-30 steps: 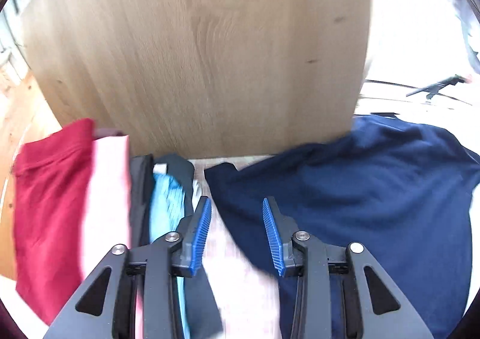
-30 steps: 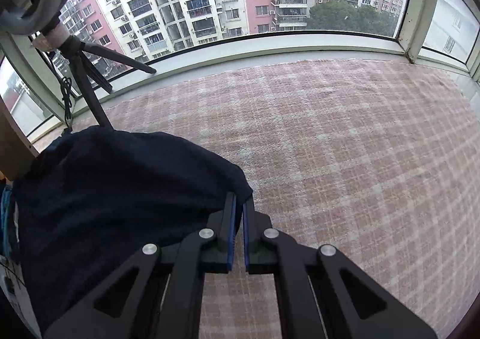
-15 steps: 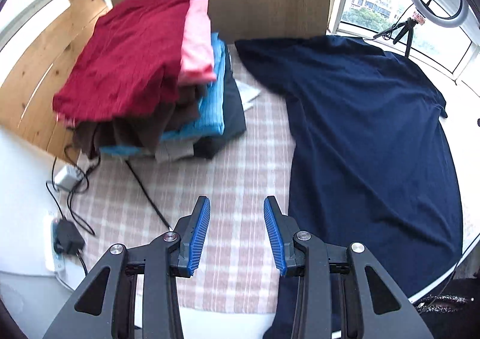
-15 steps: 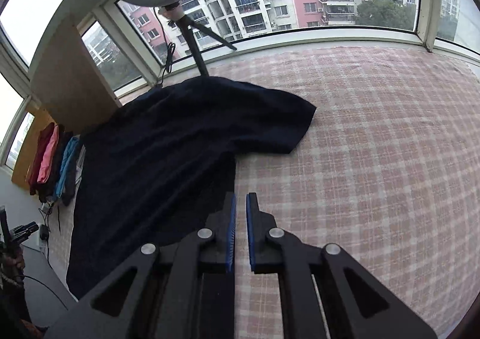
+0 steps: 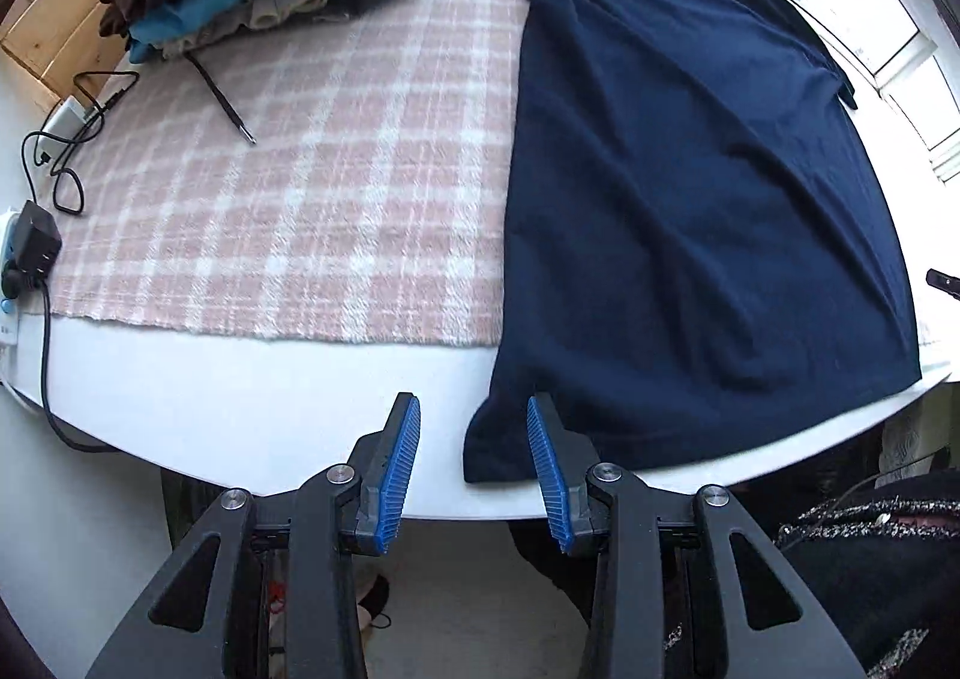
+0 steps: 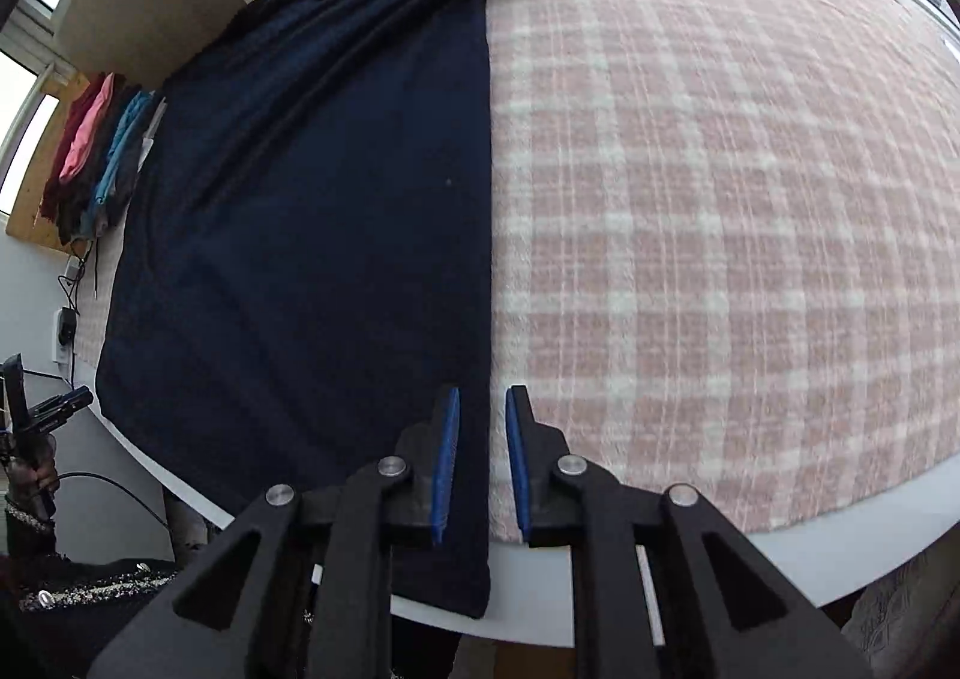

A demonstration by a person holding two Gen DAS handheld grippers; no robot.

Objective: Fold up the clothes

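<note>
Navy shirt (image 5: 690, 199) lies flat — left hand-held gripper (image 5: 474, 439) and right hand-held gripper (image 6: 482, 427) released.

Black charger (image 5: 31, 242) beside plaid blanket (image 5: 288, 187)

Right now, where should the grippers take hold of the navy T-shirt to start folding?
At the navy T-shirt's two hem corners, which overhang the table's near edge. Come in from that edge: left gripper on its corner, right gripper on the other.
</note>
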